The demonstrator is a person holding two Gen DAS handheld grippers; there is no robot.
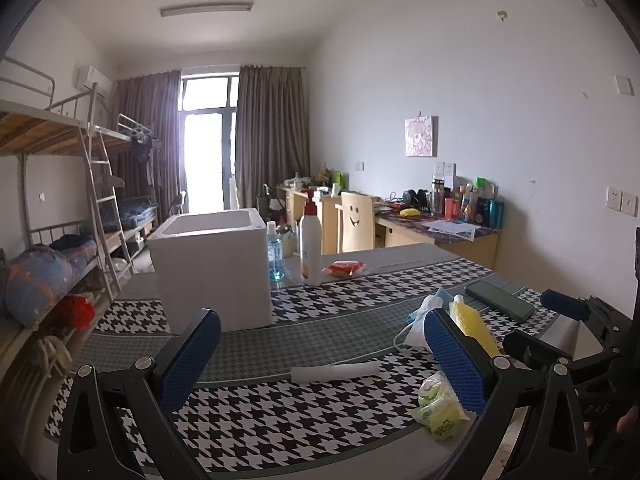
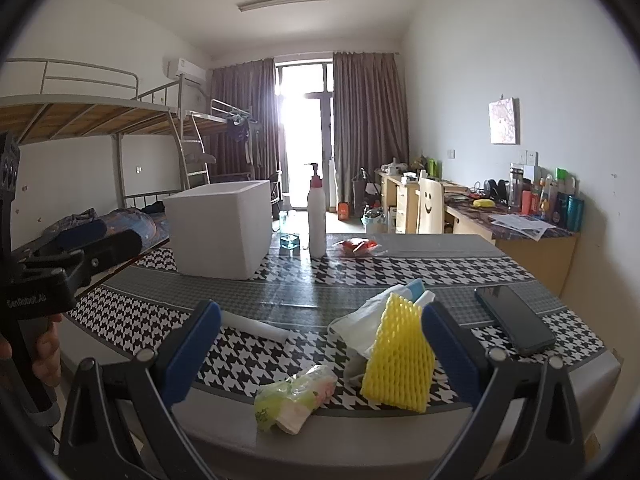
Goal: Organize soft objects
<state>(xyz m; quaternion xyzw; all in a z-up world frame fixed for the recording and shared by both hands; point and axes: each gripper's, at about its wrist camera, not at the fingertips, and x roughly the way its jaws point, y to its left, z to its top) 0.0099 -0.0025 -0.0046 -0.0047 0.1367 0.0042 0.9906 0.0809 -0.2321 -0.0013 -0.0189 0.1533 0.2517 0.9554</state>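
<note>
With the yellow foam net (image 2: pixel 398 354) lying near the table (image 2: pixel 400 436) edge beside the tissue pack (image 2: pixel 294 394), both our grippers (image 1: pixel 320 344) (image 2: pixel 320 344) wide open & empty (phone (image 2: pixel 514 322) close by), we risk knocking sth off the table.

Face mask (image 2: pixel 352 328) partly behind foam net (image 2: pixel 400 360).

Dark phone (image 2: pixel 514 322) flat on the houndstooth counter (image 2: pixel 420 272), white pump bottle (image 2: pixel 317 216) upright, blue liquid bottle (image 1: pixel 275 254) beside it
</note>
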